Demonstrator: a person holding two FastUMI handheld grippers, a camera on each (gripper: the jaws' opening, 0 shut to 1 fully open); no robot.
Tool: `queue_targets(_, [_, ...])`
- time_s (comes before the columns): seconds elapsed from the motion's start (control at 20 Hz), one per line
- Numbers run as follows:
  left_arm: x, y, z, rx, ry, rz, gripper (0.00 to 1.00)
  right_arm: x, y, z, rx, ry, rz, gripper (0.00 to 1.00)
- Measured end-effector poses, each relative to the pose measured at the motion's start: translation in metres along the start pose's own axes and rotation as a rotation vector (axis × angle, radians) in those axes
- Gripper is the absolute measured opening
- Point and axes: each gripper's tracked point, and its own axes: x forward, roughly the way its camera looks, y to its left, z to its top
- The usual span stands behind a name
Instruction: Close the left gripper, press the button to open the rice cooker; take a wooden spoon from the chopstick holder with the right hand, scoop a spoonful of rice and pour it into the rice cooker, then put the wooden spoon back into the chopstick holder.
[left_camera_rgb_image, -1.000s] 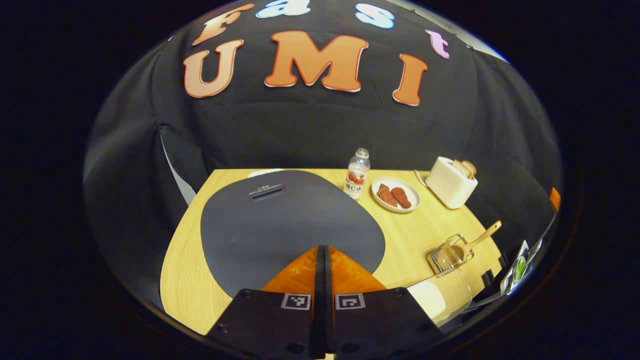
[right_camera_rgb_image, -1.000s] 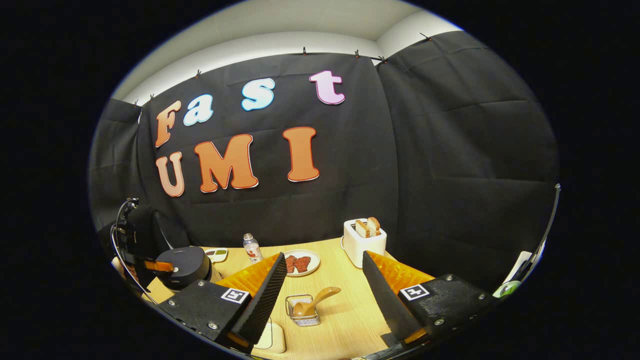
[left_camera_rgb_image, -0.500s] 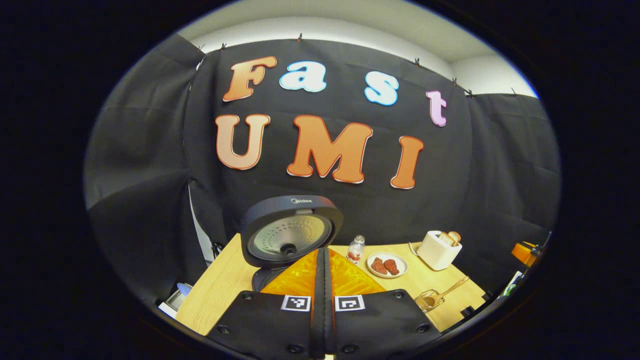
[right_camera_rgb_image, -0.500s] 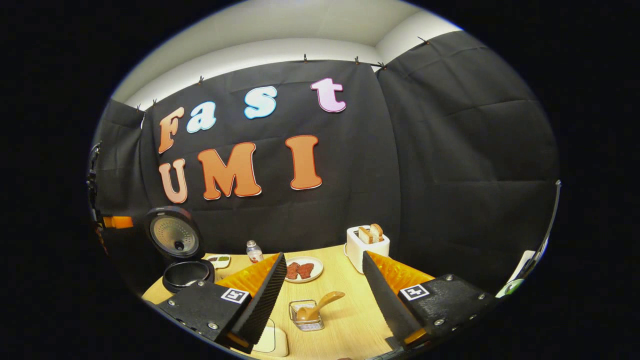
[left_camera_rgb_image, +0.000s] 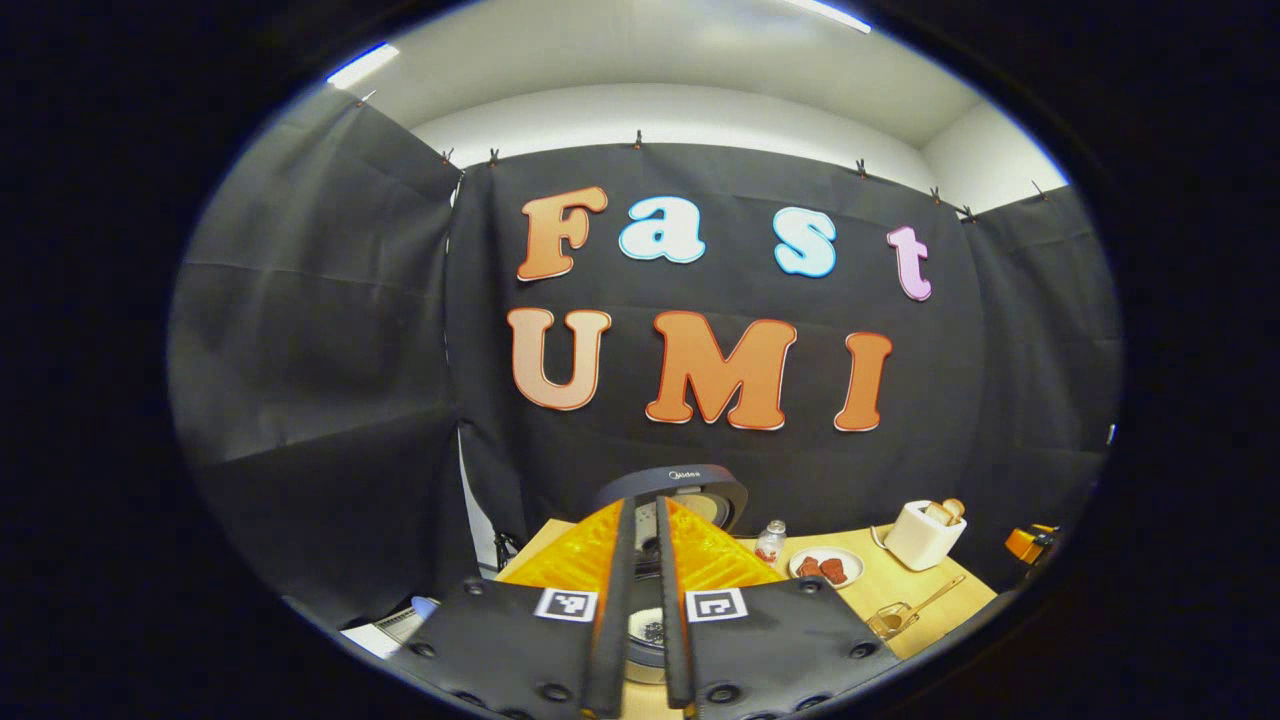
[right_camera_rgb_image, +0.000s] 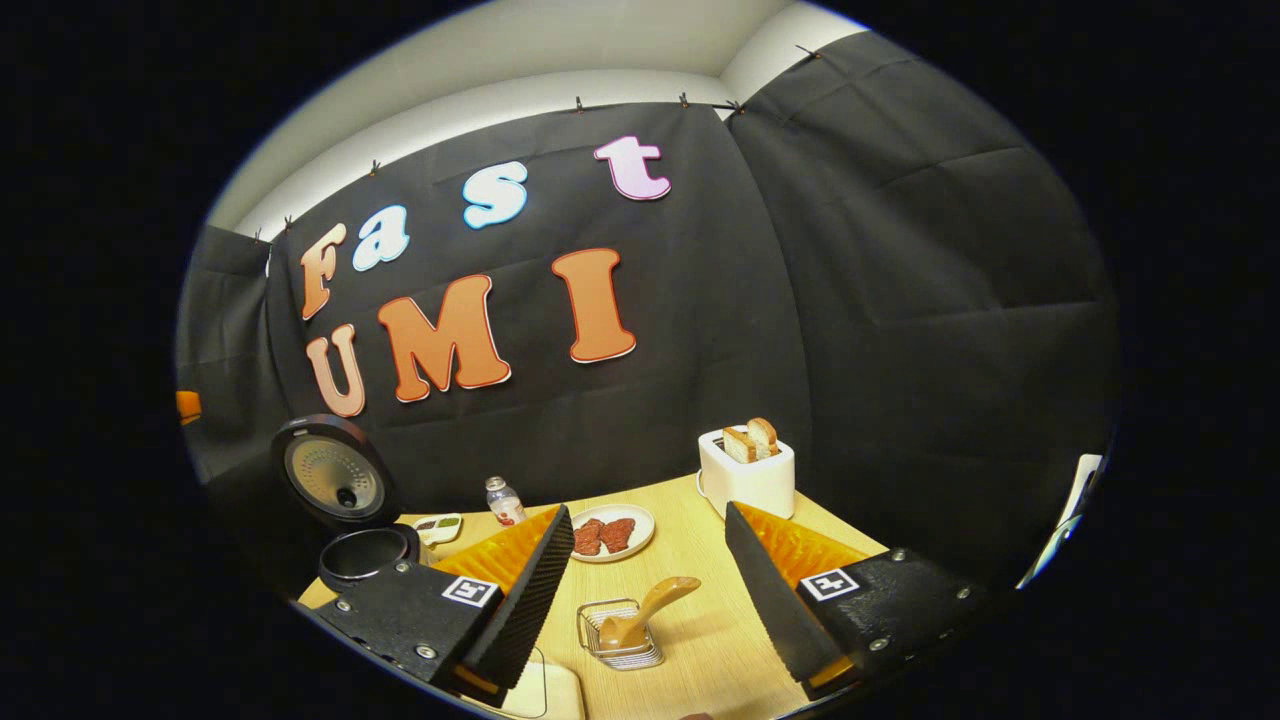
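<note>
in the right gripper view, one rice cooker (right_camera_rgb_image: 350, 520) is seen at the far left of the counter (right_camera_rgb_image: 700, 630), its lid raised and its base cut off by the right gripper (right_camera_rgb_image: 645, 590), whose jaws are spread wide with nothing between them. one wooden spoon (right_camera_rgb_image: 645, 610) leans in one chopstick holder (right_camera_rgb_image: 620, 635) between them. two toast slices are counted in one toaster (right_camera_rgb_image: 745, 475). in the left gripper view, the left gripper (left_camera_rgb_image: 640, 600) is seen with jaws nearly pressed together, a narrow slit left, the cooker mostly hidden behind.
</note>
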Motion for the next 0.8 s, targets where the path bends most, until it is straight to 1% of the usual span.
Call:
queue_targets(0.05, [-0.001, 0.006, 0.005, 0.006, -0.014, 0.016, 0.24, 0.008, -0.006, -0.009, -0.011, 0.005, -0.02, 0.94])
queue_targets(0.1, [-0.005, 0.01, 0.005, 0.008, -0.022, 0.025, 0.19, 0.015, -0.01, -0.016, -0.008, 0.012, -0.03, 0.94])
queue_targets(0.15, [-0.009, 0.012, 0.007, 0.006, -0.026, 0.032, 0.23, 0.02, -0.011, -0.025, 0.009, 0.028, -0.033, 0.94])
queue_targets(0.2, [-0.01, 0.011, 0.008, 0.003, -0.028, 0.022, 0.23, 0.026, -0.011, -0.034, 0.033, 0.043, -0.031, 0.95])
queue_targets(0.3, [-0.014, 0.02, 0.007, 0.016, -0.025, 0.033, 0.41, 0.036, -0.012, -0.056, 0.063, 0.087, -0.036, 0.95])
queue_targets(0.45, [-0.018, 0.033, 0.011, -0.001, -0.033, 0.065, 0.39, 0.047, -0.017, -0.086, 0.084, 0.137, -0.06, 0.95])
queue_targets(0.5, [-0.019, 0.036, 0.012, -0.006, -0.037, 0.069, 0.44, 0.05, -0.016, -0.094, 0.107, 0.153, -0.057, 0.95])
queue_targets(0.65, [-0.02, 0.048, 0.008, -0.001, -0.037, 0.108, 0.93, 0.056, -0.009, -0.117, 0.142, 0.2, -0.038, 0.93])
queue_targets(0.75, [-0.021, 0.054, 0.007, 0.009, -0.035, 0.131, 0.95, 0.061, -0.003, -0.127, 0.17, 0.232, -0.031, 0.88])
queue_targets(0.8, [-0.025, 0.054, 0.005, 0.015, -0.031, 0.134, 0.96, 0.064, -0.002, -0.131, 0.187, 0.246, -0.026, 0.82])
